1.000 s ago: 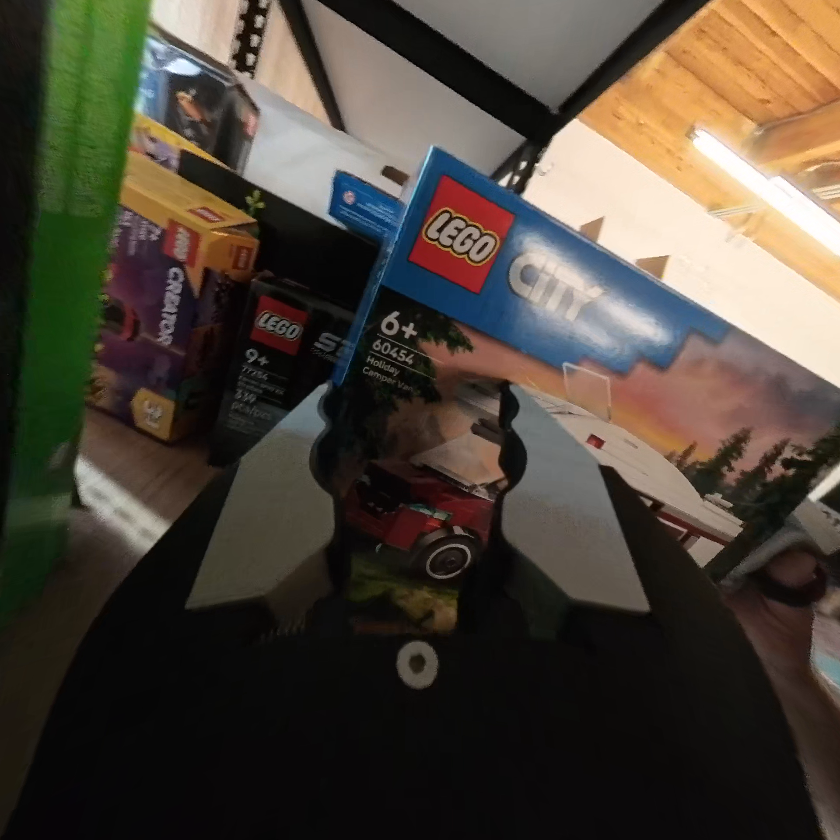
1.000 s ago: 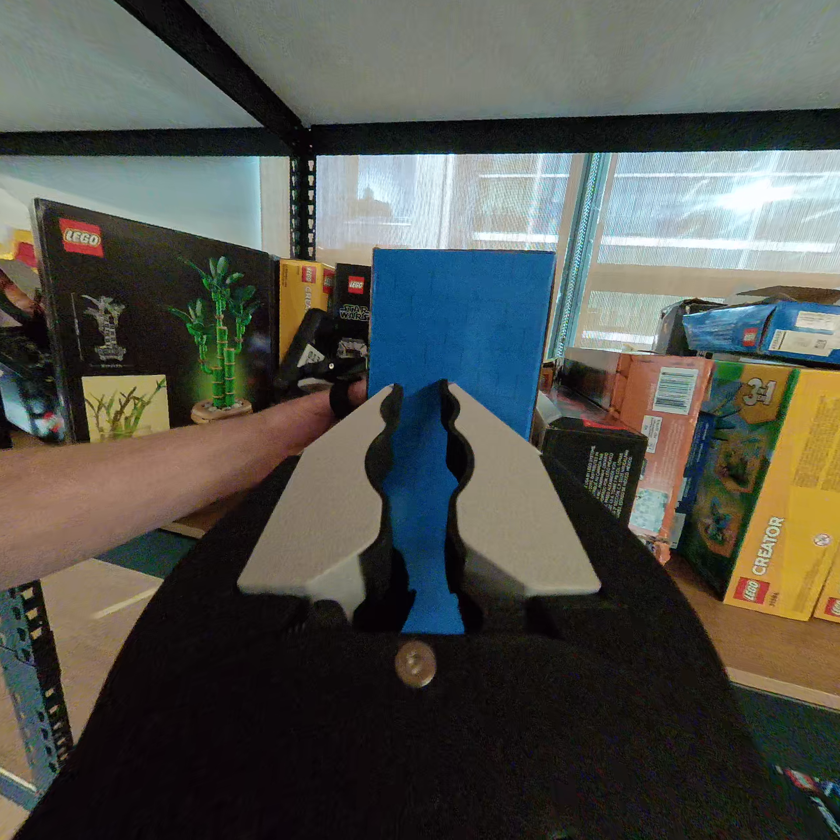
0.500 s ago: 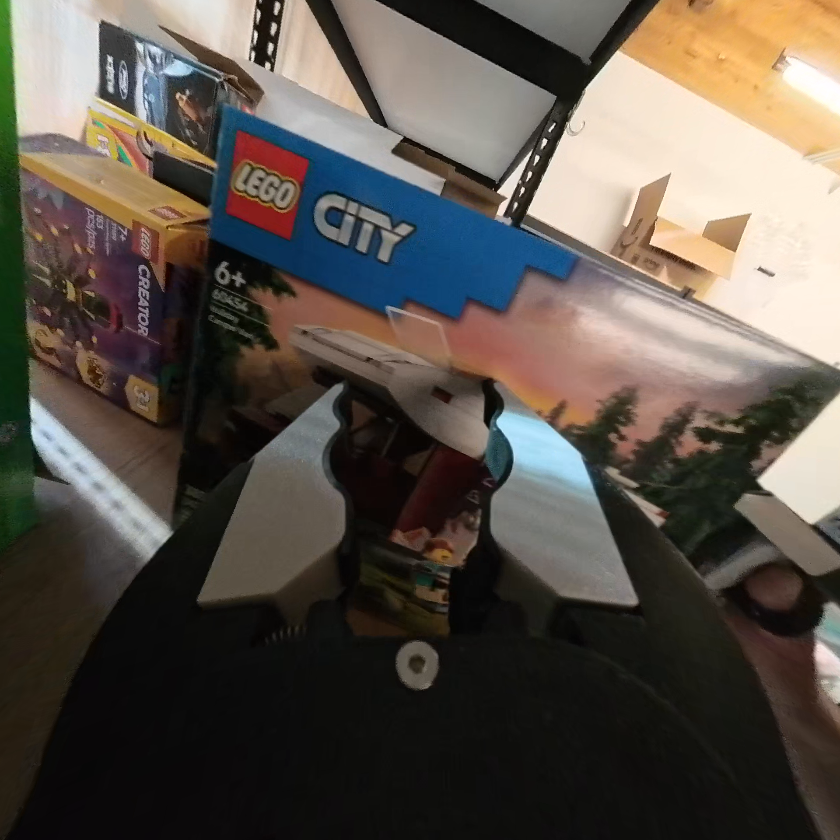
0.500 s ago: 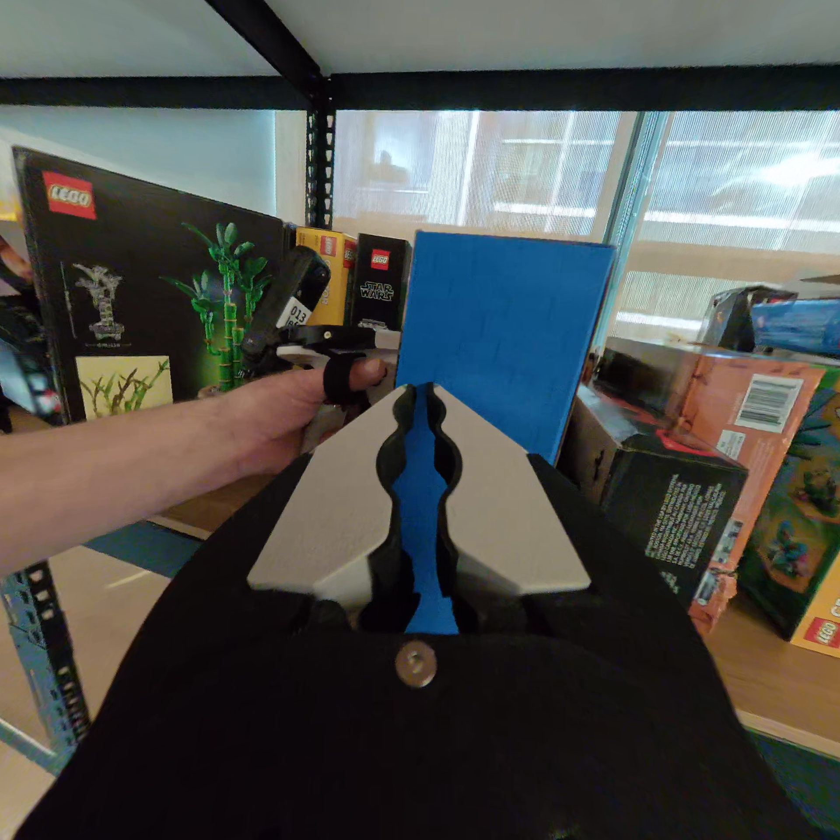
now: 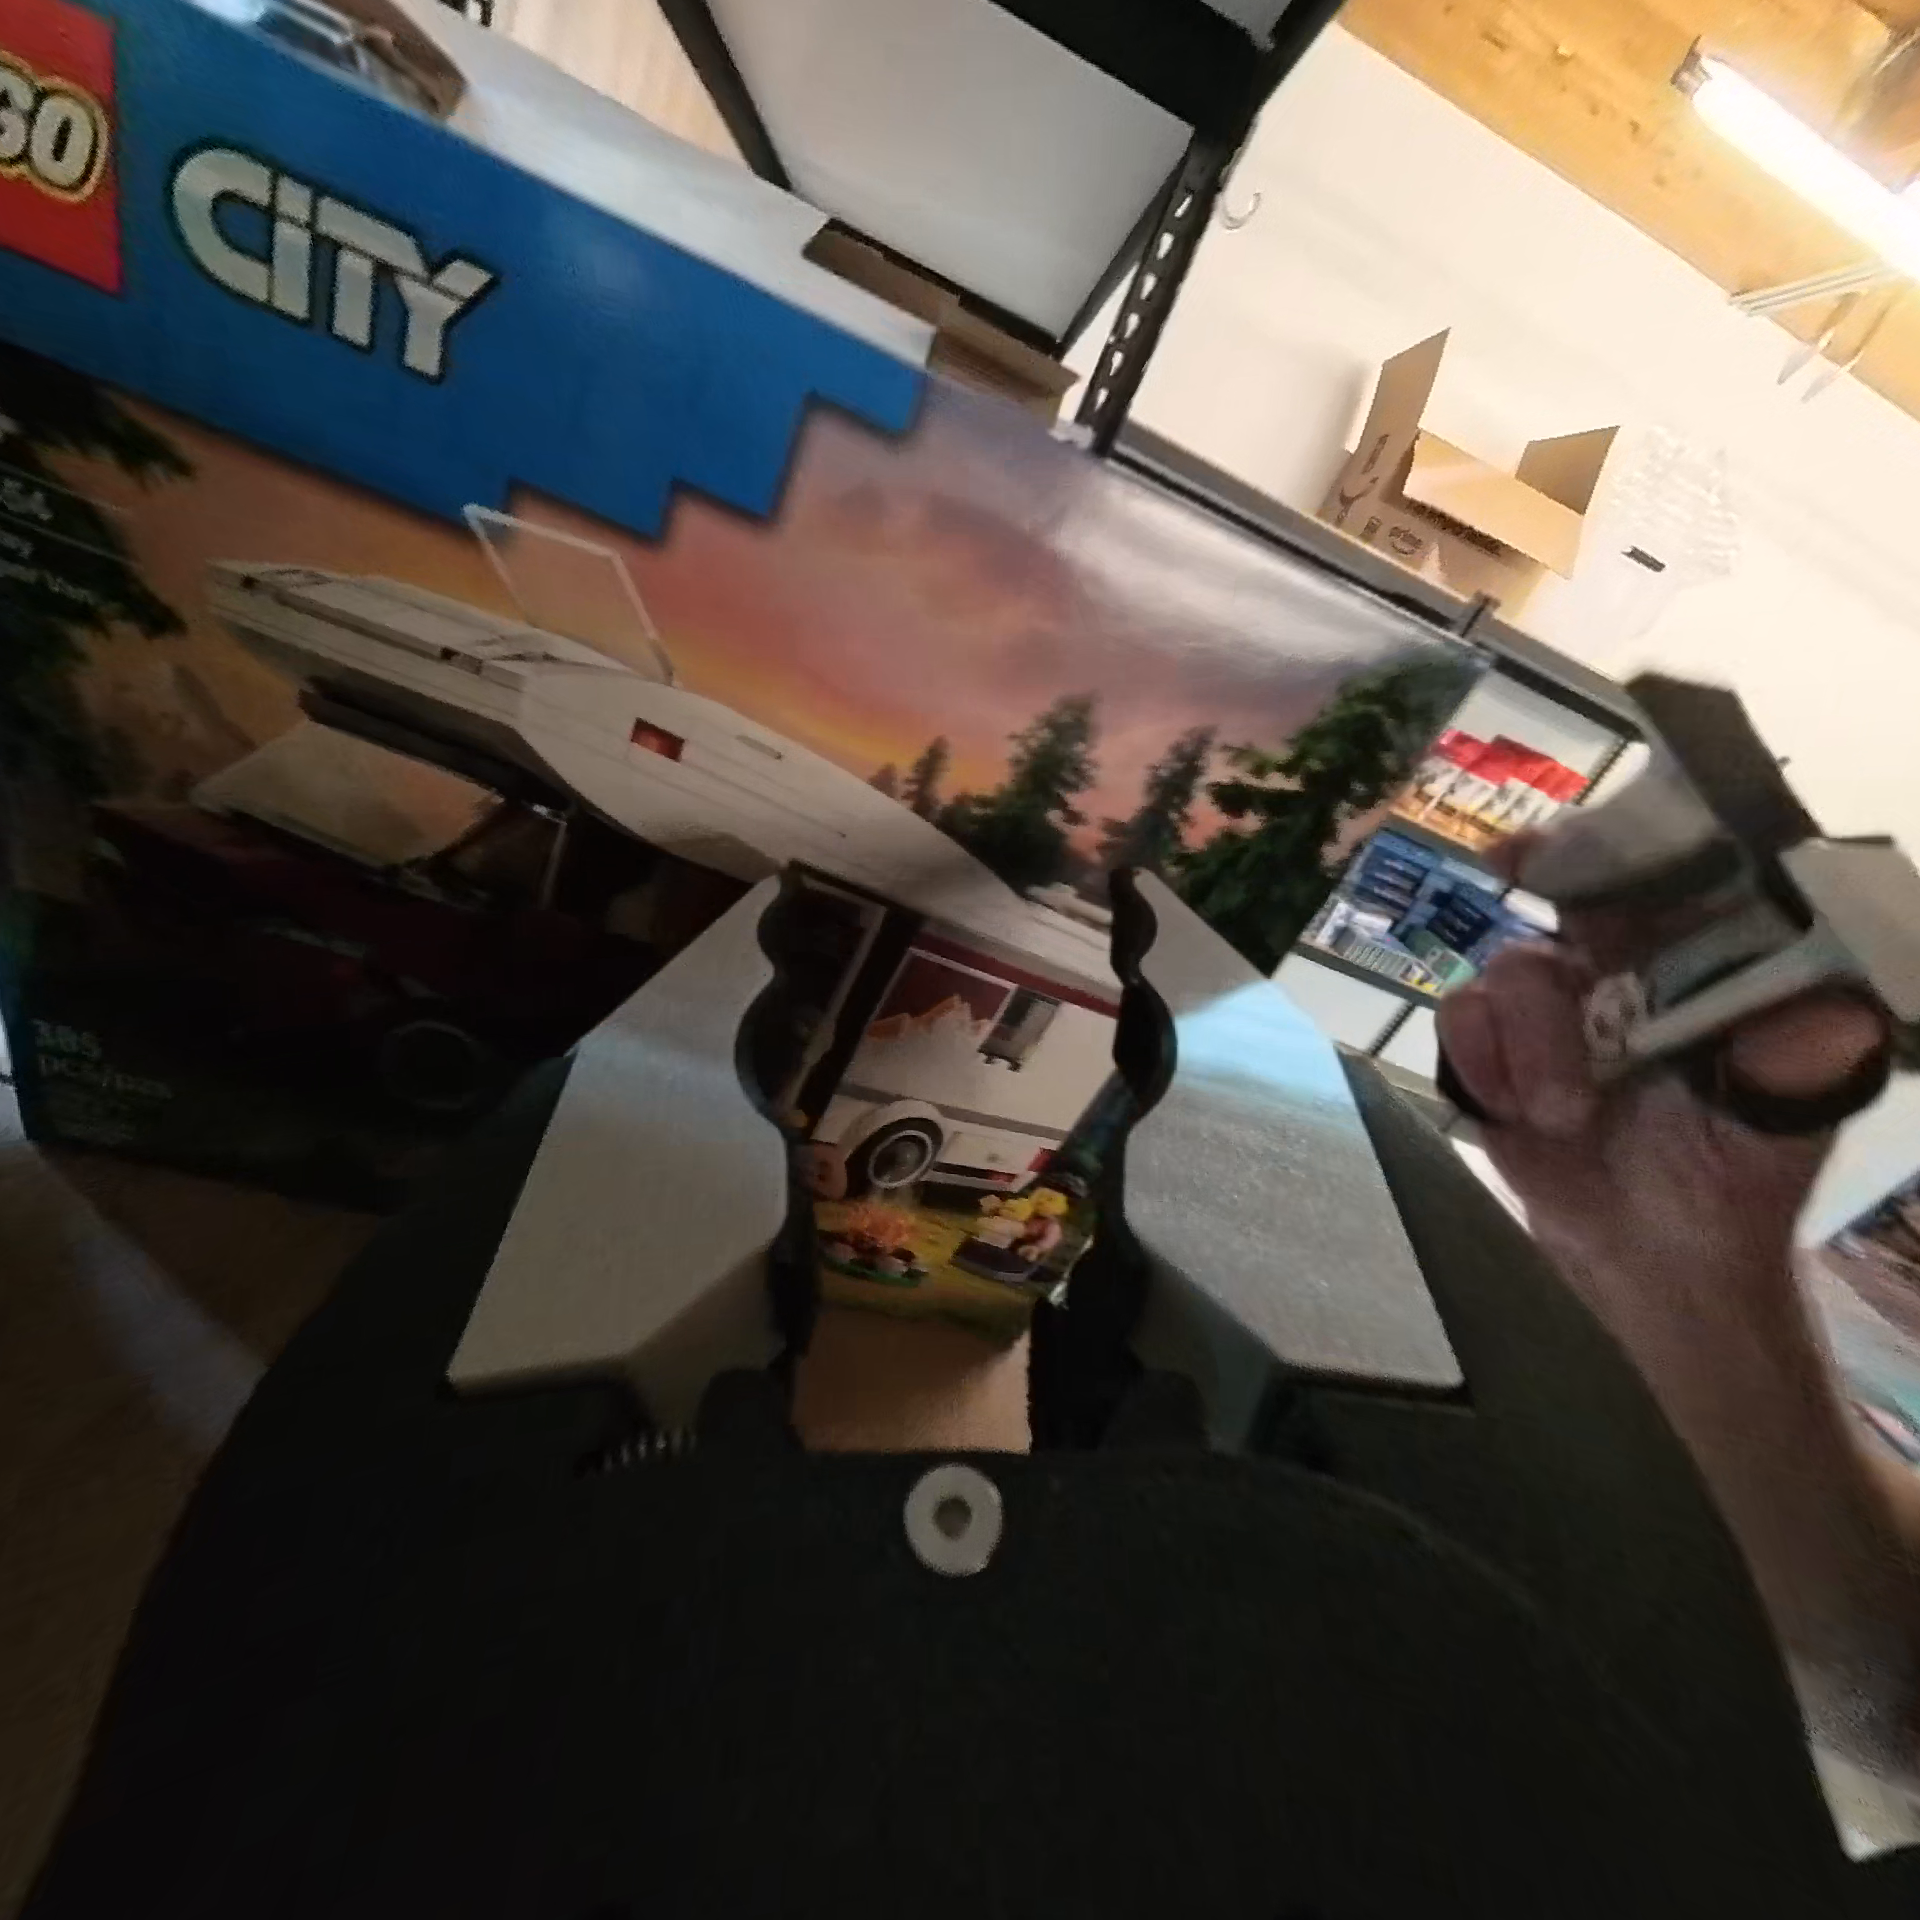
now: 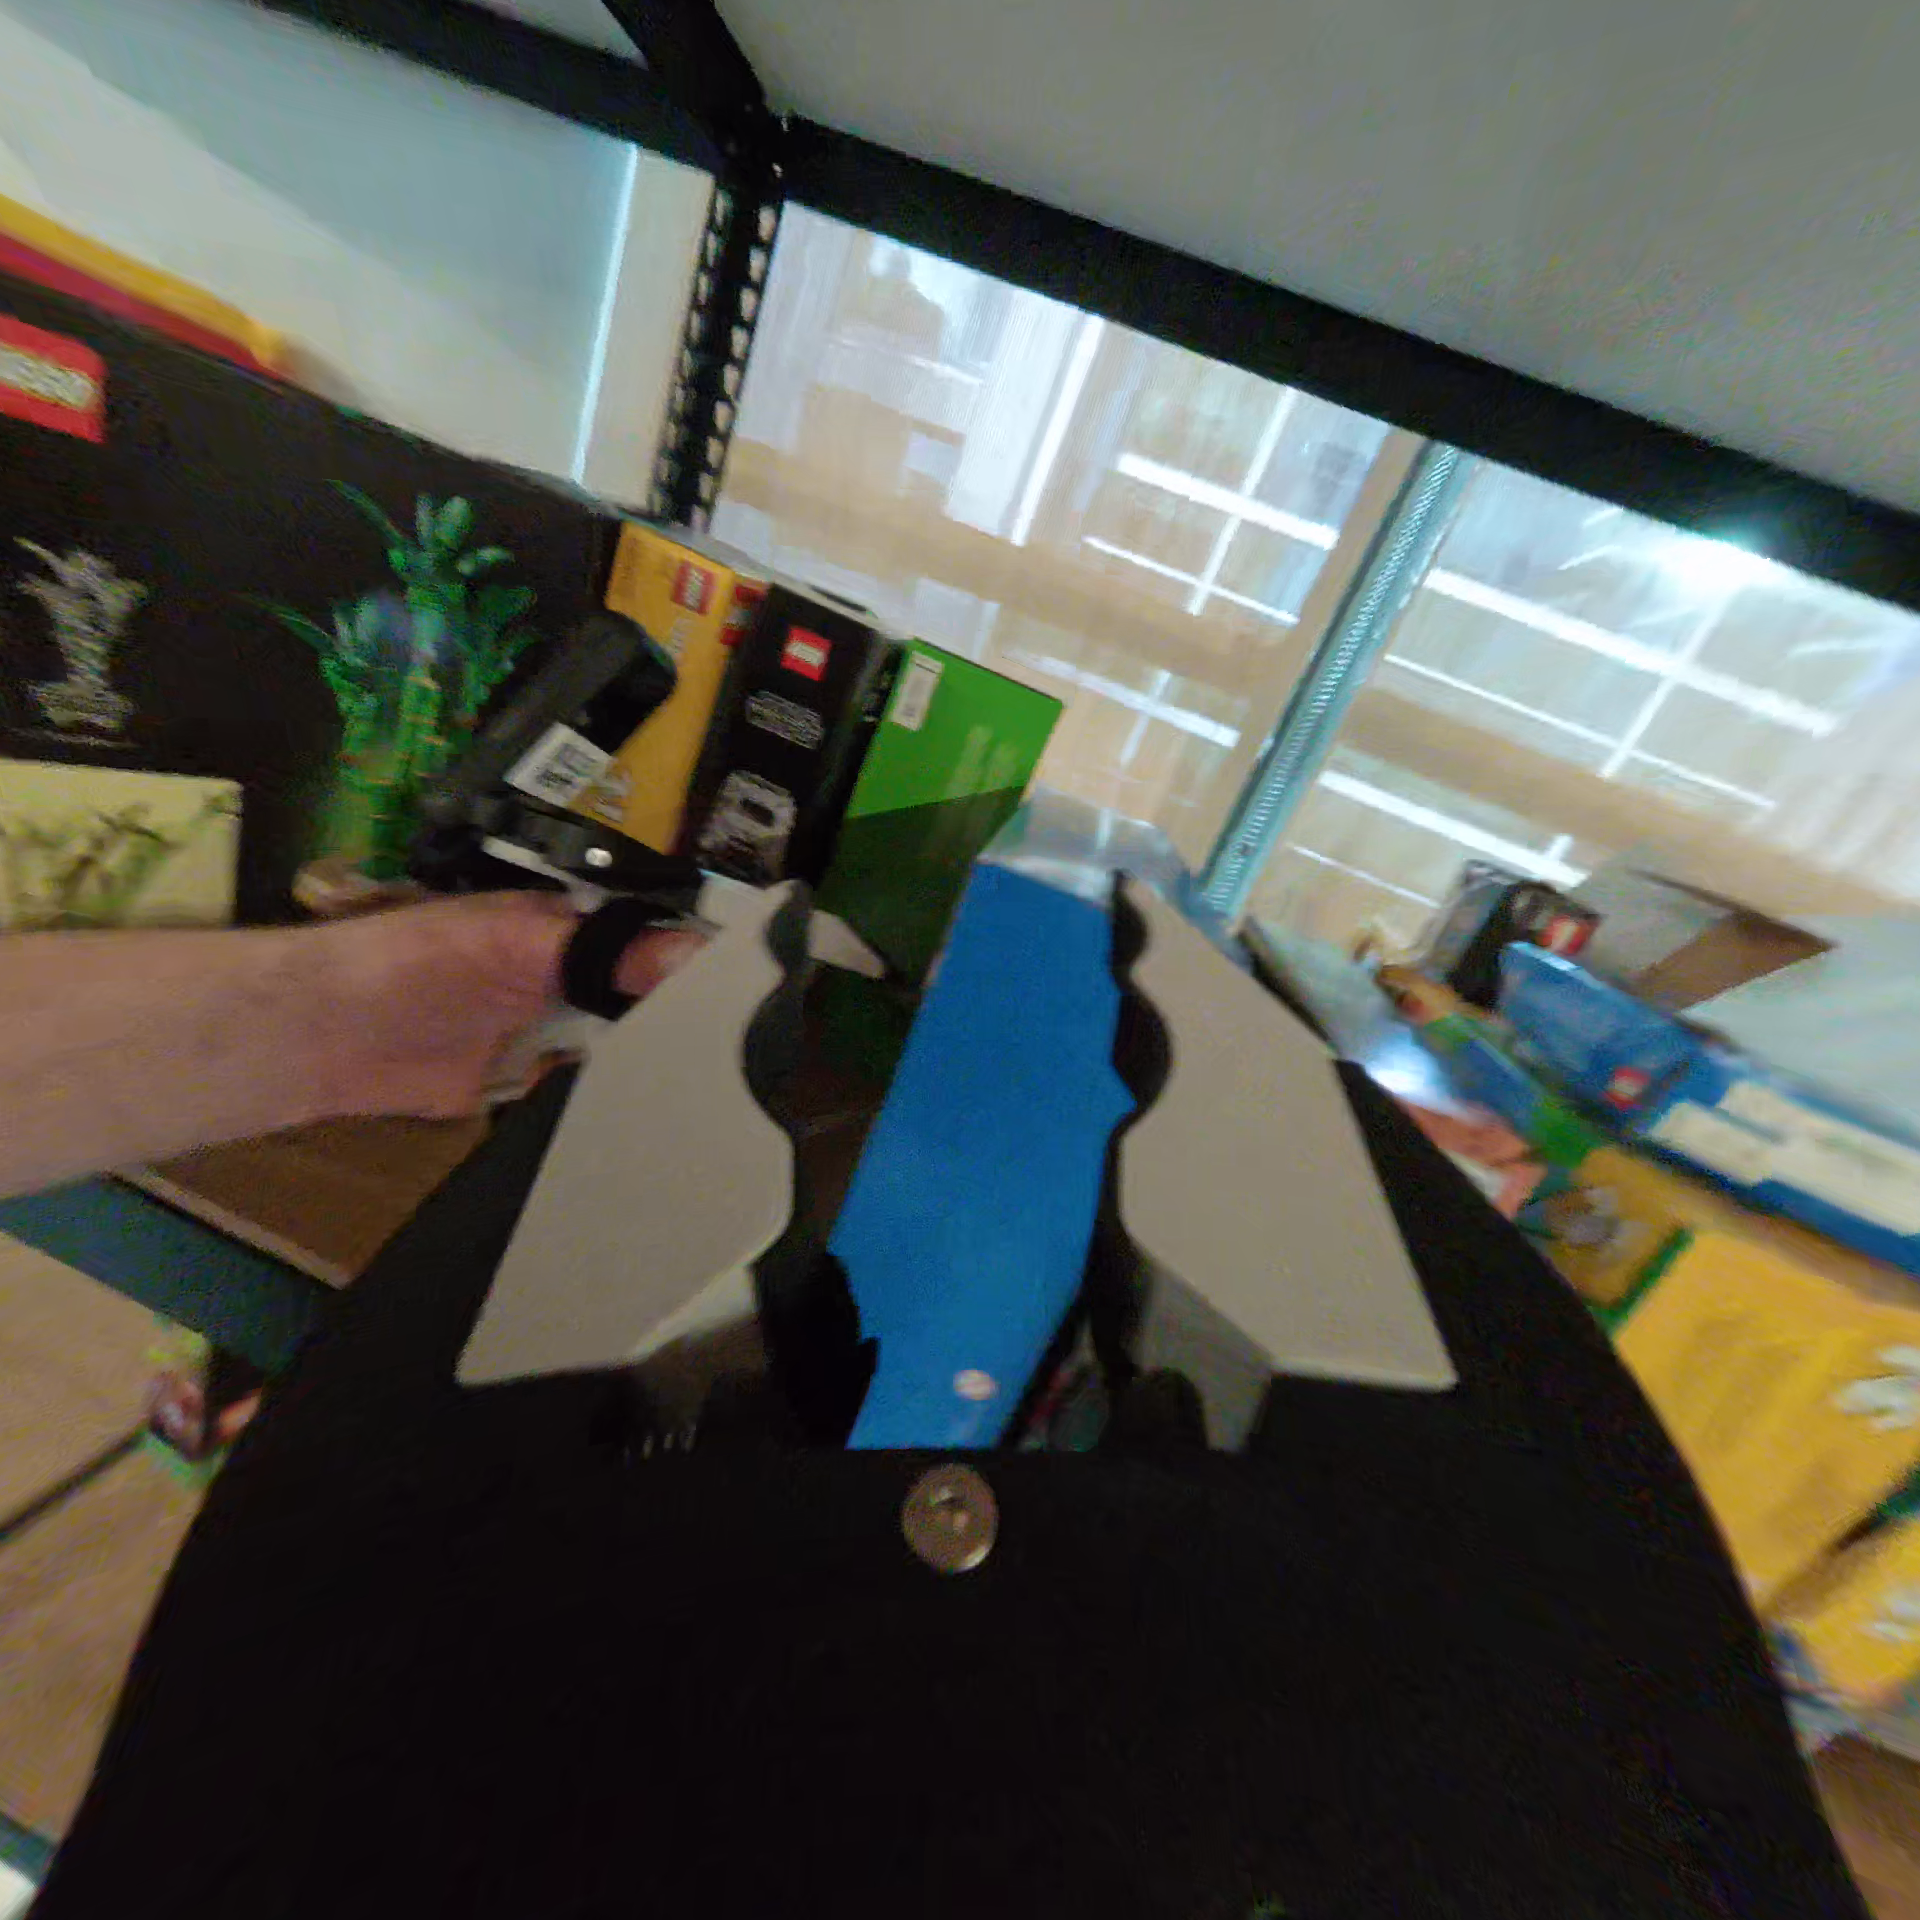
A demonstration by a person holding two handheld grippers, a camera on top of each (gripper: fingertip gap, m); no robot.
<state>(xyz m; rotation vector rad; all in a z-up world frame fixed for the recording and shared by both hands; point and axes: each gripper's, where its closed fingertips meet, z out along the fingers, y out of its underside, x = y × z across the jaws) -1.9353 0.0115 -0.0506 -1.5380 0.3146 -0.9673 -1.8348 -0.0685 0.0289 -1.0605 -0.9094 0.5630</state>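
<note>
Ok so, standing by the shelving: the left gripper [image 5: 951,914] has its claw spread open, pointed at the printed front of the blue toy box [image 5: 935,623]. That box fills the upper left and middle of the left wrist view and stands on the wooden shelf [image 5: 156,1299]. Its lower right corner shows in the gap between the fingers, but I can't see either pad pressing on it.

The right gripper [image 6: 956,914] is released too. The box's plain blue end panel sits in the middle of the right wrist view, between the fingers. The right-hand finger [image 6: 1226,1091] is right at the panel's edge, while a dark gap shows beside the left-hand one, so no clamp there.

At left of that frame a hand [image 6: 416,997] holds the other gripper. Behind it stand a black plant box [image 6: 208,582], a yellow box [image 6: 665,675], a black box [image 6: 790,727] and a green box [image 6: 956,748].
</note>
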